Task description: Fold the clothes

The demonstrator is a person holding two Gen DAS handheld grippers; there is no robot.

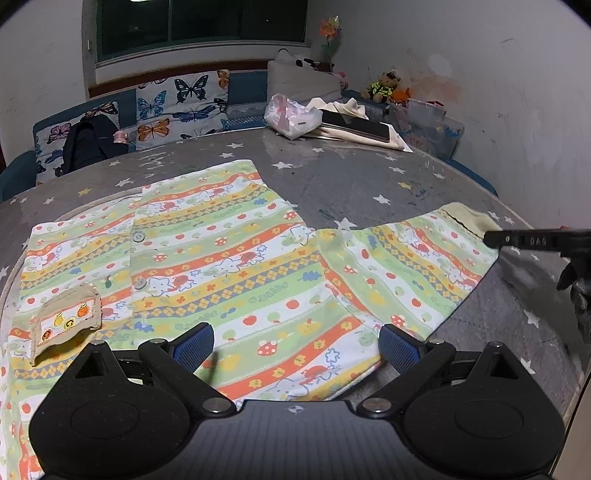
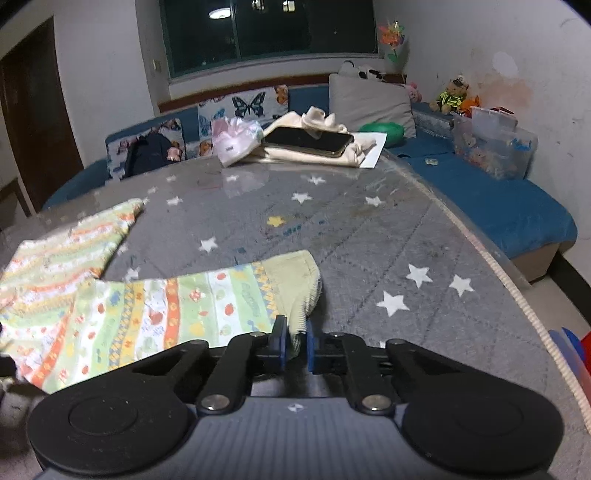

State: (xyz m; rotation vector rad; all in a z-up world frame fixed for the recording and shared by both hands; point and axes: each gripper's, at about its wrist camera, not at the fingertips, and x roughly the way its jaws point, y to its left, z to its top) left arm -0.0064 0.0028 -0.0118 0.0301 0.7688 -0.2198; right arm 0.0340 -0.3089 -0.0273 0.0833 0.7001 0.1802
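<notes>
Shirt (image 1: 236, 266) w/ green, orange & yellow stripes and cartoon print lies spread flat on the counter (image 1: 351, 173), button placket up, small beige pocket (image 1: 66, 321) on its front. One sleeve (image 2: 184, 306) stretches out to the side, ending in a plain pale-green cuff (image 2: 295, 284). Right gripper (image 2: 295, 341) is clenched on that cuff, fabric pinched between its blue pads; seen from the left wrist cam it shows as a black finger at the cuff edge. Left gripper (image 1: 295, 345) is released, jaws wide apart, low over the shirt's near hem; can't tell if the pads touch the cloth.

Counter has a grey cover w/ white stars under a clear sheet. At its far end, well apart from the shirt: plastic bag (image 1: 291, 114), cream cloth pile (image 2: 314, 147) w/ a dark phone (image 2: 308, 142) on top. Beyond: blue sofa (image 2: 480, 184) w/ butterfly cushions (image 1: 181, 103), grey pillow (image 2: 369, 99), teddy bear (image 2: 452, 94), clear storage box (image 2: 495, 147). Dark window (image 2: 269, 29) above.
</notes>
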